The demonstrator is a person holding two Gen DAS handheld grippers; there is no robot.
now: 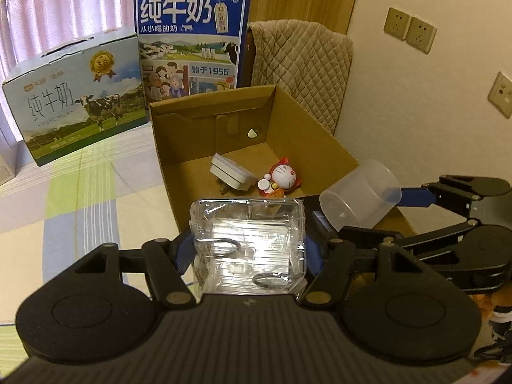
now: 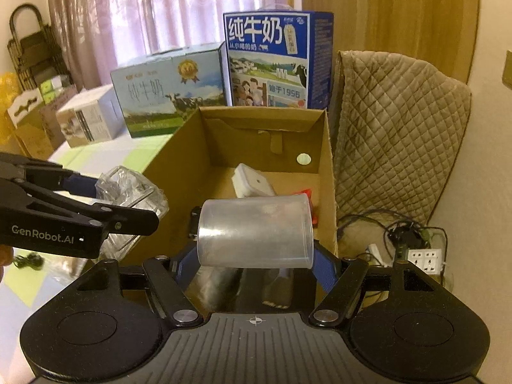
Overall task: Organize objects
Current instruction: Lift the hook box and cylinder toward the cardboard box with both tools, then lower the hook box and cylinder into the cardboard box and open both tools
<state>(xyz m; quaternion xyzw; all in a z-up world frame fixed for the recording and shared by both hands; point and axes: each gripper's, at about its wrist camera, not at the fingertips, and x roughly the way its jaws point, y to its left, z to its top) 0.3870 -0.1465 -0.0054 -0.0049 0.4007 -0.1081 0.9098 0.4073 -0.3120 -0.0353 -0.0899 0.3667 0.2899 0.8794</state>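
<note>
1. Right, the left gripper had its jaws clamped on a clear plastic package, the blue pads pressing its two sides, and the package sat squarely between the fingers, filling the gap.
2. That package hung just at the near edge of the open cardboard box, its far end over the box's near rim.
3. Meanwhile the right gripper held a translucent plastic cup lying on its side across the jaws, mouth to the right, the blue fingers closed against its two ends.
4. From the left wrist view, the cup hovered over the box's near right corner, its base turned towards the camera.
5. Inside the box, a white plug adapter lay on the floor, and just beside it, to the right, a small red-and-white cat figurine.
6. Behind the box stood two milk cartons: a pale green one on the left with a cow printed on it, and a taller blue one upright beside it.
7. A quilted beige cloth was draped to the right of the box, and a white power strip with tangled cables lay below it.
8. Both grippers were side by side, near one another but apart.
</note>
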